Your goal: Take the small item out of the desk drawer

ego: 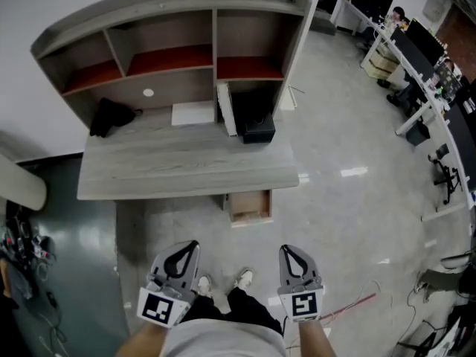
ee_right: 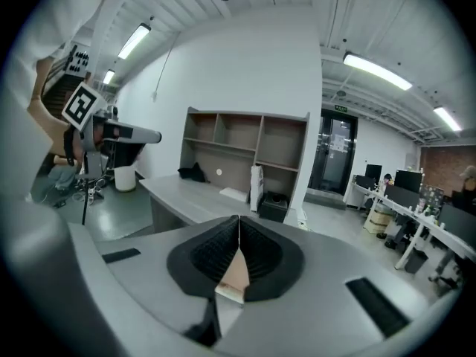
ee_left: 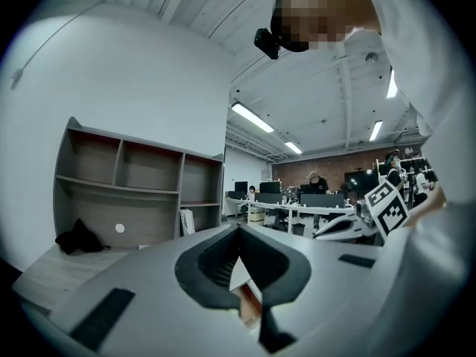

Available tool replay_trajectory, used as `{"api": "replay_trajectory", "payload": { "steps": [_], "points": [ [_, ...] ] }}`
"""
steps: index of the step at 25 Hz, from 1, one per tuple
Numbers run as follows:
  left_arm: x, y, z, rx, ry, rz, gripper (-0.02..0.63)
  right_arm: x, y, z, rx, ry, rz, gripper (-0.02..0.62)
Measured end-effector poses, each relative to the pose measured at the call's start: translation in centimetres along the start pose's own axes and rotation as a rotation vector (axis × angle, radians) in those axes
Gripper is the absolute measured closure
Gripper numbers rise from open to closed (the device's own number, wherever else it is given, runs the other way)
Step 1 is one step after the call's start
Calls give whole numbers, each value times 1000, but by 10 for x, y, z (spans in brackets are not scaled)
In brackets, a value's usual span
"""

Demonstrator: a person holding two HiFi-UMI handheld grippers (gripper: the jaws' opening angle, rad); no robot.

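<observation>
left gripper (ego: pixel 191 247) bottom left, jaws pressed together with nothing in them, right gripper (ego: pixel 287 251) bottom right, same deal, desk drawer (ego: pixel 249 205) pulled out mid-frame under the desk (ego: pixel 186 171), small item inside too tiny to spot

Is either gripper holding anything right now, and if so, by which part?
Nothing is held. The left gripper and the right gripper both have their jaws shut together with nothing between them, short of the open drawer.
</observation>
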State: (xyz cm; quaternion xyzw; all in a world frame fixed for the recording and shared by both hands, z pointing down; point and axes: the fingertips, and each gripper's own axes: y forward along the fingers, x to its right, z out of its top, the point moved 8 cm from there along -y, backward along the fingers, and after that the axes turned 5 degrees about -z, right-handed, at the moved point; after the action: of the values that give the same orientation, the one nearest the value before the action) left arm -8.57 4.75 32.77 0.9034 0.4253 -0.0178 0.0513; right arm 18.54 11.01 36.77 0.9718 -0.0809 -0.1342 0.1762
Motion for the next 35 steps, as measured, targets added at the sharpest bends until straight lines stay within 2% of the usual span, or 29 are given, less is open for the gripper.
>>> {"api": "replay_trajectory", "payload": {
  "steps": [8, 16, 18, 19, 27, 35],
  "points": [
    [5, 29, -43, -77, -12, 73, 591, 15, 80, -79, -95, -113, 103, 571],
    [1, 59, -100, -145, -53, 91, 591, 6, 155, -155, -194, -250, 219, 569],
    [2, 62, -110, -169, -70, 92, 591, 1, 168, -169, -220, -286, 254, 524],
    [2, 63, -116, -182, -76, 94, 591, -2, 175, -178, -234, -304, 271, 505],
    [-16, 54, -161, -207, -137, 183, 591, -28, 234, -241, -320, -489, 386, 488],
    [-15, 36, -193, -239, -180, 228, 591, -45, 269, -282, -389, -617, 464, 474]
  ]
}}
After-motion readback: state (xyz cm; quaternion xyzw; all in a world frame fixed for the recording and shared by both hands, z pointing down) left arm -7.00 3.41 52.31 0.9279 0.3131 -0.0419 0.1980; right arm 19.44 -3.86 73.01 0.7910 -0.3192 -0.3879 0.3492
